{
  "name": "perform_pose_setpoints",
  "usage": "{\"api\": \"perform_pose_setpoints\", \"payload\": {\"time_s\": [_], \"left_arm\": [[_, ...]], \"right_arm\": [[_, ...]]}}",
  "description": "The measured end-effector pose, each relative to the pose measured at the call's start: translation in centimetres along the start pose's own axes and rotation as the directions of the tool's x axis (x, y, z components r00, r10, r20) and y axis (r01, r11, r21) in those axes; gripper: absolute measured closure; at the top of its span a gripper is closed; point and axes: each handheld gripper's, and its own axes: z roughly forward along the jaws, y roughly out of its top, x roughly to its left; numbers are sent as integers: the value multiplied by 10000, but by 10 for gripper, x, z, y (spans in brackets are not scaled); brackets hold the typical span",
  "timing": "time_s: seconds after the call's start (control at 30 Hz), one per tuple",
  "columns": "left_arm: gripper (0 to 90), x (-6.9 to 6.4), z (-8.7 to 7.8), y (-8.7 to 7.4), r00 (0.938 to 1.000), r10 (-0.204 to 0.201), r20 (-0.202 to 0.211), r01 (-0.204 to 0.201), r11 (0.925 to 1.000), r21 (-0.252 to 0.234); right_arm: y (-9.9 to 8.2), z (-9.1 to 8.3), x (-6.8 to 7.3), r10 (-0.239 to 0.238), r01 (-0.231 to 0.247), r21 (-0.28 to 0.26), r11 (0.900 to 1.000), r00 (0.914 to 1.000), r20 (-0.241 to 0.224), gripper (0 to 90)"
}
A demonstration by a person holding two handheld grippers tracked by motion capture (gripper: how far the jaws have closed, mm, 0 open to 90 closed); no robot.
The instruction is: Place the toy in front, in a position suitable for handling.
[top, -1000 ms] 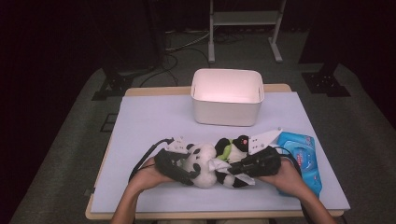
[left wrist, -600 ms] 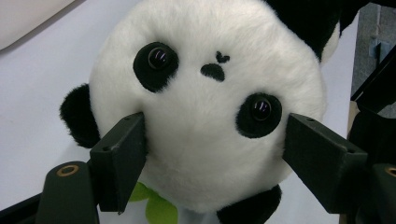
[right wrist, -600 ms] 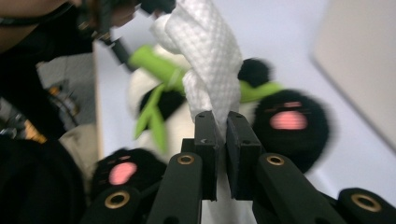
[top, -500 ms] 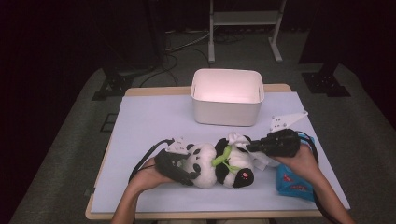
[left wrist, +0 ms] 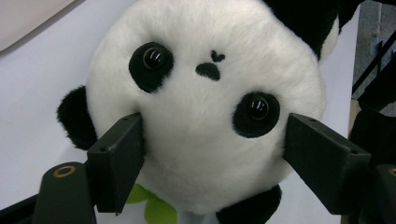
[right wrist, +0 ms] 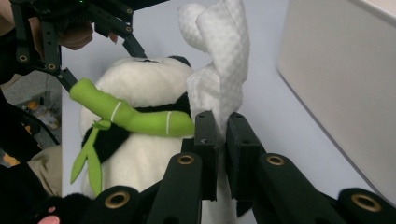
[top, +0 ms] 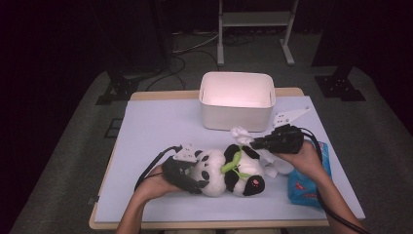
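A black-and-white panda plush [top: 229,175] with a green bamboo stalk [top: 230,165] lies on its back on the pale table cover [top: 160,126]. My left gripper [top: 198,171] grips its head; in the left gripper view the jaws [left wrist: 212,126] touch both cheeks of the panda [left wrist: 205,102] and have just been opening a little. My right gripper [top: 253,142] hovers above the plush's belly, shut on a white wipe [top: 240,132]. In the right gripper view the wipe [right wrist: 224,46] stands up from the closed jaws [right wrist: 220,119], beside the bamboo stalk [right wrist: 130,116].
A white bin [top: 237,100] stands at the back middle of the table, just beyond the right gripper. A blue wipes pack [top: 306,187] lies at the right under the person's right wrist. More white wipe material [top: 271,165] lies between plush and pack.
The right gripper has moved away from the person, from beside the blue pack toward the bin, carrying the white wipe. The left gripper and the panda stayed put.
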Motion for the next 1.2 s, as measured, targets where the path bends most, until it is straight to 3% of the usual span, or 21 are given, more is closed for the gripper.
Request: {"api": "perform_pose_setpoints", "payload": {"time_s": [0.17,0.47,0.63,0.83,1.0,1.2], "left_arm": [[203,-1,0,0,10000,-23,-18,23,10000,-20],[205,-1,0,2,10000,23,-70,-22,10000,82],[220,-4,-1,5,10000,12,40,-13,9998,206],[221,-6,-2,5,9999,129,78,-132,9992,372],[223,-8,-2,6,10000,40,52,-42,9992,409],[224,-7,-1,5,9999,113,-46,-111,9991,400]], "right_arm": [[3,2,2,-124,124,139,9998,9999,-34,832],[-7,-7,6,-96,97,139,9999,9999,-90,831],[5,13,16,-441,460,447,9979,9981,-429,832],[15,37,22,-663,701,925,9932,9969,-433,832],[18,40,25,-596,641,882,9940,9968,-530,832],[8,30,26,-521,573,724,9957,9961,-709,832]]}}
